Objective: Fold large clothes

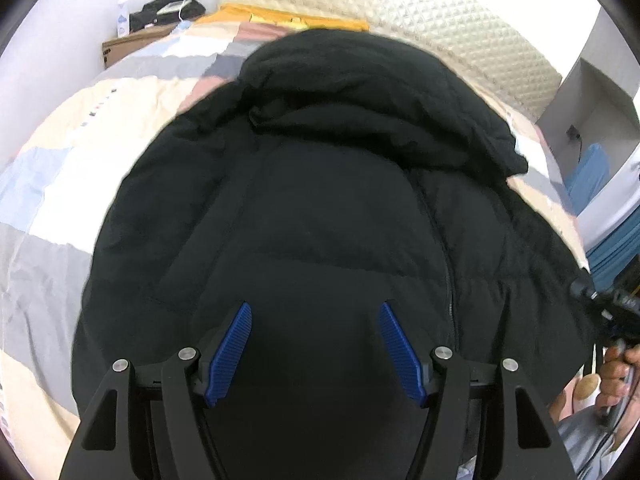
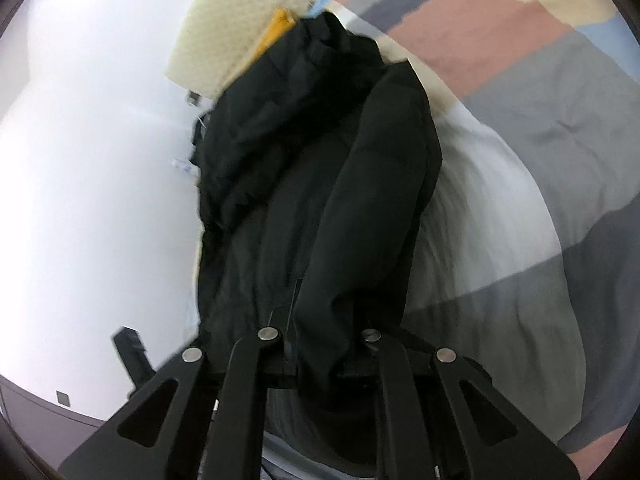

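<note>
A large black puffer jacket (image 1: pixel 320 184) lies on a bed with a patchwork cover (image 1: pixel 60 184), hood toward the headboard. My left gripper (image 1: pixel 314 312) is open, its blue pads (image 1: pixel 236 344) spread just above the jacket's lower front, holding nothing. In the right wrist view the jacket (image 2: pixel 320 184) hangs lengthwise away from the camera, and my right gripper (image 2: pixel 320 344) is shut on its bunched hem or sleeve; the fingertips are buried in the fabric. The right gripper and the hand holding it show at the left wrist view's right edge (image 1: pixel 612 308).
A cream padded headboard (image 1: pixel 420 12) and an orange cloth (image 1: pixel 280 16) lie beyond the jacket. A black bag (image 1: pixel 168 10) and a bottle (image 1: pixel 123 16) stand on a box at far left. Blue fabric (image 1: pixel 592 176) hangs at right. White wall (image 2: pixel 80 160) fills the right view's left.
</note>
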Motion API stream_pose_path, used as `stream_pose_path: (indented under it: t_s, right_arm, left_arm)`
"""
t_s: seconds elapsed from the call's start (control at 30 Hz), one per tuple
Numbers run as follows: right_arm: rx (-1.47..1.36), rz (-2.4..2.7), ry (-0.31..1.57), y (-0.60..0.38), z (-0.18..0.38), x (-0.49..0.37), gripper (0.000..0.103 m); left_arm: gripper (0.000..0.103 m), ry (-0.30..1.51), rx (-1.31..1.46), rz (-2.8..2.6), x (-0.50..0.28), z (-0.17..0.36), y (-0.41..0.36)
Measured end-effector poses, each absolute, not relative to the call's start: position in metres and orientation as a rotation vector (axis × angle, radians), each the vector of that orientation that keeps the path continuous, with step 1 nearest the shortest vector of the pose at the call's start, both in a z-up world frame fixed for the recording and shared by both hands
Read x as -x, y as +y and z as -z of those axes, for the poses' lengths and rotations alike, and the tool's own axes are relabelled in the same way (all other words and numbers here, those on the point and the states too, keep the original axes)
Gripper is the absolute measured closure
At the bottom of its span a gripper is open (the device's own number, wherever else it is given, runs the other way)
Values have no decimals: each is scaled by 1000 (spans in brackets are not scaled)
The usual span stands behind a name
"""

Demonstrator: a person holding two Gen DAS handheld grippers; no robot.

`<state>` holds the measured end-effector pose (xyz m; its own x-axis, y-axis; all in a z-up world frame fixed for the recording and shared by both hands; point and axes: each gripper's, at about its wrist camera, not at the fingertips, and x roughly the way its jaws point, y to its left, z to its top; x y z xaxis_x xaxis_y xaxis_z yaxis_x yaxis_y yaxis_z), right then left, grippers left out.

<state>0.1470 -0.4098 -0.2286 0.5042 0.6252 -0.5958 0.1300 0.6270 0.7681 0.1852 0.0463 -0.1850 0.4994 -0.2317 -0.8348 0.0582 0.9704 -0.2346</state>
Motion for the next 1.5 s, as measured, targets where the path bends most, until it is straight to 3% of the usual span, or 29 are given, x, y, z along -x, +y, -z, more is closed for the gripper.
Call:
stream_pose_path:
  t_s: [0.33,0.4,0.47,0.63,0.67,0.7,0.73,0.77,0.8,1.2,1.33,1.43,1.5]
  right_arm:
    - [-902,-359,1036,-412,233,-152,92]
    - [-911,-355,1042,-412,236,-155,92]
    - [-920,-343,1056,-412,240,-157,90]
    - [-964,-254,1127,-419,257,-158,80]
    - [-991,-227,1145,-423,263,-158,66]
    - [-1023,-196,1164,-427,270,-157,44]
    - [-1052,-155,1181,-434,277,-155,34]
    - [-1061,-123,1192,-437,280,-154,16]
    - [-1067,-70,1212,-442,285,-152,10]
    - [-1003,-64,1316,-429,296,-157,9]
    - [-1010,-195,1290,-415,289,-160,9]
    - [-1017,-264,1254,-411,281,-161,16]
    - [-1024,-274,1252,-411,282,-161,29]
  left_arm:
    - [37,1072,174,228,-209,142,103]
    - [32,1104,175,249,-212,142,121]
    - [17,1167,185,260,-214,151,142]
    - [17,1372,288,192,-219,194,185]
    - [17,1398,288,174,-219,202,190]
    - [17,1417,293,166,-219,209,193]
    - [17,1445,314,161,-219,218,196]
    - [17,1459,331,160,-218,223,197]
    - [17,1471,354,167,-217,228,198]
    - [17,1552,523,300,-222,252,183]
    - [31,1515,555,376,-223,241,172]
    - [32,1409,596,475,-220,219,165]
    - [32,1393,610,480,-221,216,161]
